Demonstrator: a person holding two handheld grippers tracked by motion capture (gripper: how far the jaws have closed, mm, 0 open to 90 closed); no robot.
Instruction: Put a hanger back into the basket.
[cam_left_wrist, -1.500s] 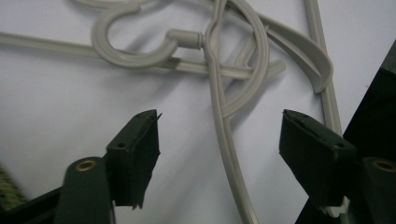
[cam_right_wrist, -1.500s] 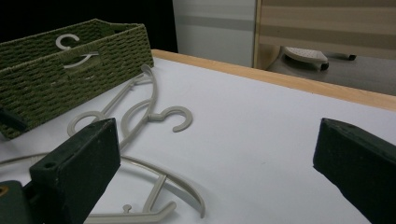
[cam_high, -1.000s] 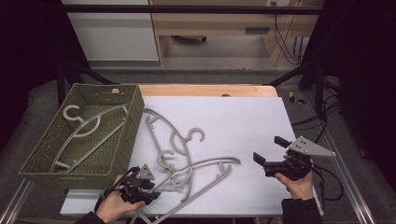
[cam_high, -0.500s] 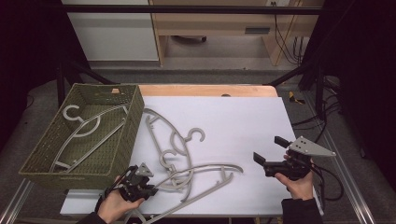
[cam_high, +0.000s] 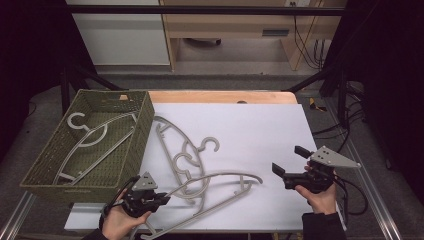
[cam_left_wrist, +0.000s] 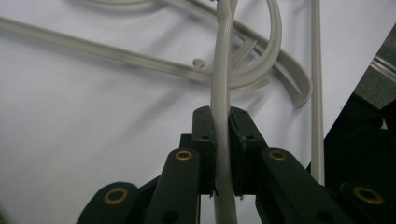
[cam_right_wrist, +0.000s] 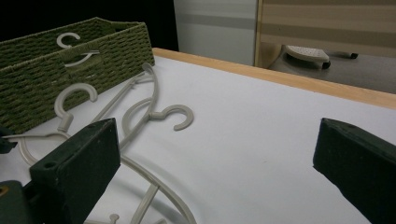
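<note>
High view puts the left gripper (cam_high: 159, 199) at the lower left of the frame, its jaws clamped on the grey hanger (cam_high: 220, 186) (nearest of several), just right of the green basket (cam_high: 142, 131). Right gripper (cam_high: 289, 165), lower right, stands spread and empty.

The white counter (cam_high: 240, 135) is evenly lit from overhead and is the brightest area; the room to its left and right falls into near black. Grey hangers (cam_high: 186, 155) cast soft, faint shadows on it. The high view is slightly grainy. In the gripper views, nearby black tongs look soft and underexposed.
</note>
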